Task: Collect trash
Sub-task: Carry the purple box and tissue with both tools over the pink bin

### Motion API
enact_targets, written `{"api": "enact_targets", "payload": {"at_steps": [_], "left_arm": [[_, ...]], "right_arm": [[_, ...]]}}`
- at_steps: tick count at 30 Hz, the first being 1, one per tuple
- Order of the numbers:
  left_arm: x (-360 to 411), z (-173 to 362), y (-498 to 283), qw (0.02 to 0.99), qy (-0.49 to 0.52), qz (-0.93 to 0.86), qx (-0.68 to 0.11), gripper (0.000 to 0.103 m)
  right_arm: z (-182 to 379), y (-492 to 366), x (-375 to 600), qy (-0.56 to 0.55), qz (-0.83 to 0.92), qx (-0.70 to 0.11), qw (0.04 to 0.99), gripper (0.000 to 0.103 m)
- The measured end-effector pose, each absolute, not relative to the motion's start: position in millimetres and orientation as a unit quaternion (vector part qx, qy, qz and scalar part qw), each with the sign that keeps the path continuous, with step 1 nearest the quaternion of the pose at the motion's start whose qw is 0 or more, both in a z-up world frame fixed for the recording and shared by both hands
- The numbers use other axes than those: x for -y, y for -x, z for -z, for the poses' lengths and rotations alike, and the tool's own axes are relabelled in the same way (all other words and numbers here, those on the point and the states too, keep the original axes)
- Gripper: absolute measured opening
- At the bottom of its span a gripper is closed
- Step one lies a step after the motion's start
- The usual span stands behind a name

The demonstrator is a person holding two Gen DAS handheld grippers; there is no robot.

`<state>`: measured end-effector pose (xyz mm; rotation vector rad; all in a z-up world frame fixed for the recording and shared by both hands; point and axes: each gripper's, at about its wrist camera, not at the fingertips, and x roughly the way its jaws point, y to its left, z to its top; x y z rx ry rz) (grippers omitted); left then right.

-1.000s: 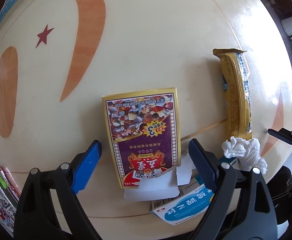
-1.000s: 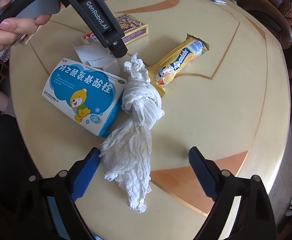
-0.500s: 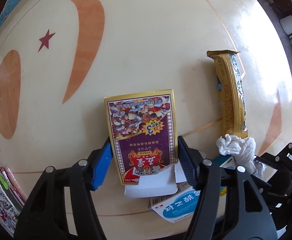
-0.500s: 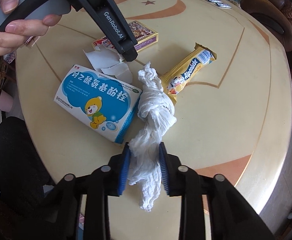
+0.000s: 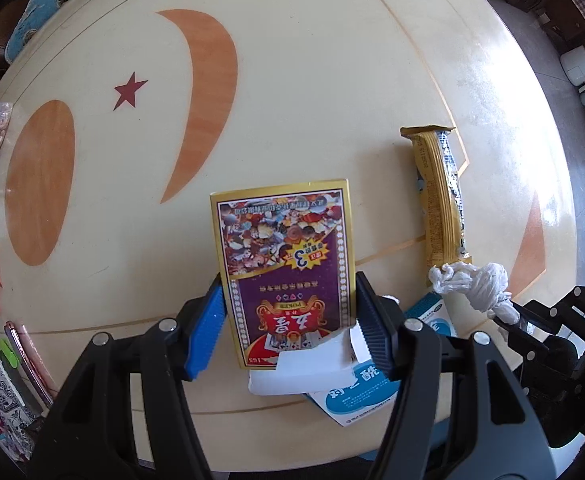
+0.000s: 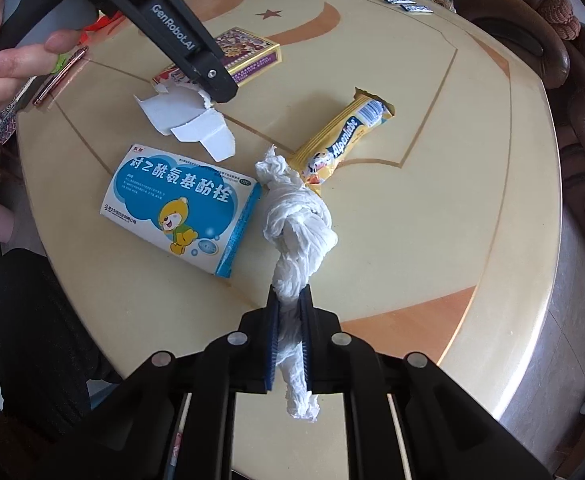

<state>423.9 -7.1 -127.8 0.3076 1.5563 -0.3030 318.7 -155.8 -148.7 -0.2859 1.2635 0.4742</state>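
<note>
A round cream table (image 5: 292,80) with orange crescent inlays and a small red star (image 5: 130,90) fills both wrist views. Taking the blue-and-white medicine box (image 6: 180,204) as the landmark: up and to the left of it, a person's hand (image 6: 4,68) holds the left gripper (image 5: 288,312), which points down at the table with its blue pads pressed on the two long sides of a purple-and-gold playing card box (image 5: 286,264); these jaws have just been closing and now clamp that box, whose torn white flap (image 6: 184,120) hangs open just above the medicine box. Just to the right of the medicine box, touching its edge, is a knotted white tissue (image 6: 298,220). The right gripper (image 6: 290,340) has just been closing and now pinches the near end of the tissue tightly between its pads. Above and to the right of the medicine box, a yellow candy wrapper (image 6: 344,140) lies flat, its lower end meeting the far tip of the tissue.
</note>
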Motion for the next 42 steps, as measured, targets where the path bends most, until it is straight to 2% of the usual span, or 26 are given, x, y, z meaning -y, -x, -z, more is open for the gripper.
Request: {"api": "enact_targets", "payload": {"at_steps": [17,29,42], "left_arm": [[3.3,59.8,-370.1,0.719,-0.161,0.134,-0.663,0.061],[-13.3,10.7,-278.9,0.752,-0.176,0.145,-0.619,0.061],[-2.6,16.9,-164.8,0.764,-0.186,0.186,-0.59,0.061]], "right_arm": [[77.7,-286.2,176.2,0.11,-0.189,-0.547,0.808,0.01],[36.9,-229.3,169.8,0.113,-0.182,-0.523,0.825,0.01],[17.2,-148.3,163.8,0.114,-0.193,-0.506,0.833,0.01]]}}
